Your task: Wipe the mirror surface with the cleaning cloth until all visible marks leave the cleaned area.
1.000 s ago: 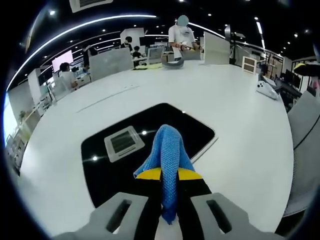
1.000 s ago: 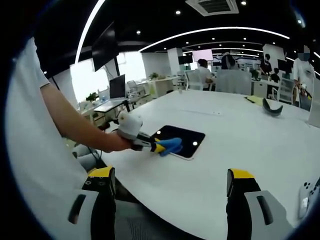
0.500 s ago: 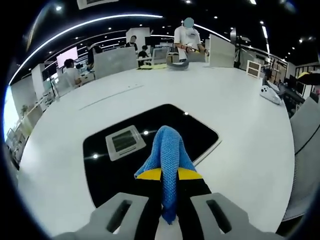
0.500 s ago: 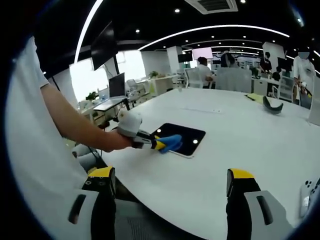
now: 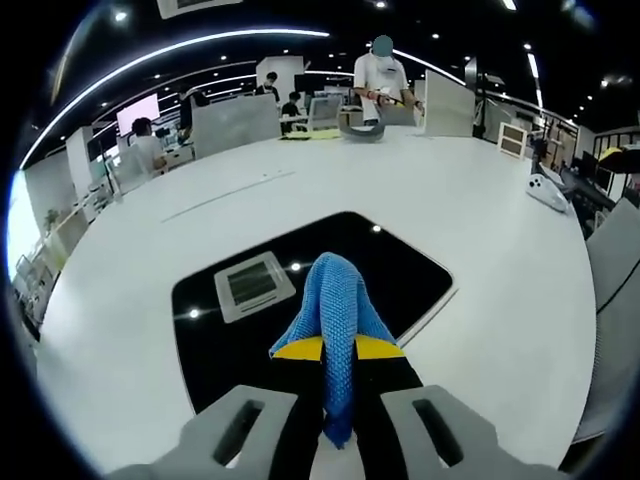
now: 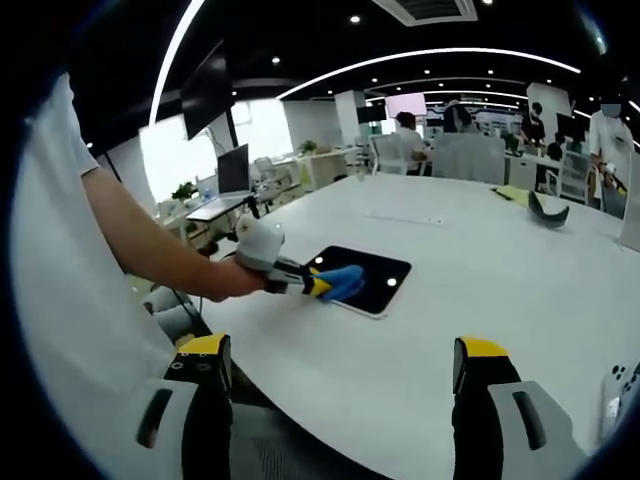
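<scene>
A dark rectangular mirror lies flat on the white table and reflects a ceiling vent and lights. My left gripper is shut on a blue cleaning cloth, whose bunched end rests on the mirror's near part. In the right gripper view the mirror lies at centre left with the blue cloth and the left gripper at its near left edge, held by a person's hand. My right gripper stands open well back from the mirror, above the table's near edge, with nothing between its jaws.
A white device lies at the table's right edge. A dark curved object sits at the far side beside a standing person. Chairs, partitions and seated people ring the far end. The person's sleeve takes up the left of the right gripper view.
The left gripper and cloth have slid slightly across the mirror, whose far right corner now shows further right in the left gripper view. The right gripper has stayed open and still.
</scene>
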